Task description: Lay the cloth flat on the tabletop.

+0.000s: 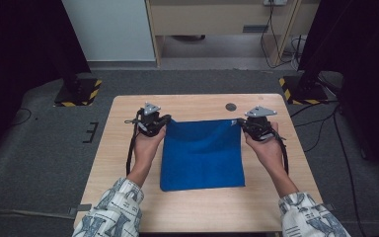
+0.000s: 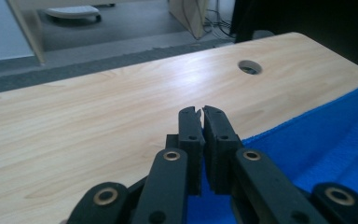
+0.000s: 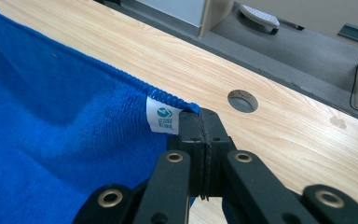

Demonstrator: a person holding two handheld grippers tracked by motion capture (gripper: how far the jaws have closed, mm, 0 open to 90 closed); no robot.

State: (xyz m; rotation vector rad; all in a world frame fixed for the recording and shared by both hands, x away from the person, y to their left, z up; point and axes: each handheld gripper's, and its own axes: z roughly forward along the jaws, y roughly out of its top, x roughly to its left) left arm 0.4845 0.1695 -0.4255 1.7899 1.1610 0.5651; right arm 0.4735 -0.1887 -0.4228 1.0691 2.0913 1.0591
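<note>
Cloth [image 1: 202, 155], blue and roughly square, is lying flat across the middle of the tabletop [image 1: 197, 207] in the high view, its far edge sagging slightly between my two hands. I am holding the left gripper [image 1: 159, 122] at the cloth's far left corner, left of centre in the frame, and the right gripper [image 1: 246, 126] at the far right corner, right of centre.

In the left gripper view the fingers [image 2: 189, 135] are sitting almost together at the bottom centre, with only a thin slit between them. Blue fabric [image 2: 326, 140] is showing low between them and spreading to the lower right, so they are pinching the cloth's corner.

In the right gripper view the fingers [image 3: 189, 135] are pressed fully together at the lower centre, clamping the hemmed corner of the cloth [image 3: 51, 140], which is covering the left half of the frame. A small white label [image 3: 161, 116] with a teal mark is hanging from the hem just left of the fingers, touching them.

I am seeing a round hole [image 1: 231, 106] in the tabletop just beyond the cloth's far edge, nearer the right gripper; it is appearing at the upper right in the left gripper view [image 2: 250, 67] and right of centre in the right gripper view [image 3: 242, 101].

No container is sitting on the tabletop.
</note>
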